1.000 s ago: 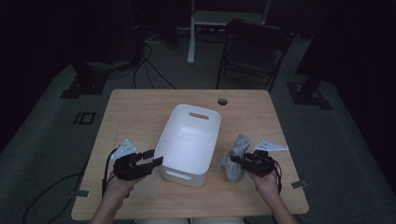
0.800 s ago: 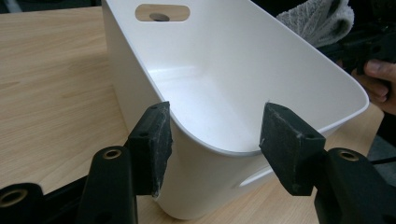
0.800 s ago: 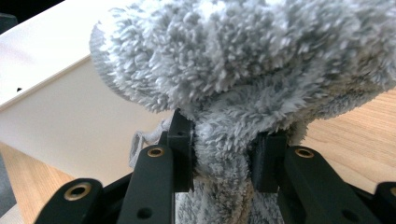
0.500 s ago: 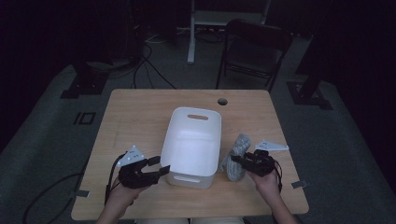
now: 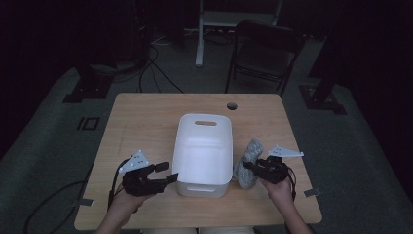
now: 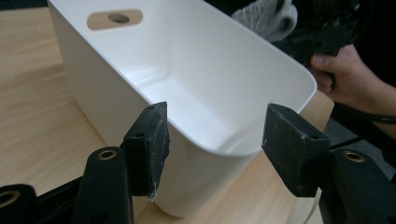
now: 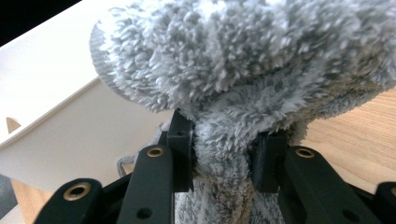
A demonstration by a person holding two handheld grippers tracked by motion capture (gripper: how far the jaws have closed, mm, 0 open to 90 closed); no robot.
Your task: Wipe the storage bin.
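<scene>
A white plastic bin (image 5: pixel 204 151) stands in the middle of the wooden table (image 5: pixel 146 122), its handle slot at the far end. My left gripper (image 5: pixel 168 173) is at the bin's near left corner. In the left gripper view its jaws (image 6: pixel 217 126) stand open and have just been opening, with the bin's corner (image 6: pixel 205 93) between the pads and untouched. My right gripper (image 5: pixel 249 165) is to the right of the bin. It is shut on a grey fluffy cloth (image 5: pixel 247 158), and the pads pinch a bunched fold of the cloth (image 7: pixel 243 60) next to the bin wall (image 7: pixel 60 121).
A round cable hole (image 5: pixel 232 106) lies in the table's far side. A dark folding chair (image 5: pixel 265 53) stands behind the table, with cables on the floor at the far left. My right hand (image 6: pixel 345 79) shows beyond the bin in the left gripper view.
My left gripper has shifted slightly toward the bin's near corner and its jaws look wider. The right gripper and the cloth have stayed put.
</scene>
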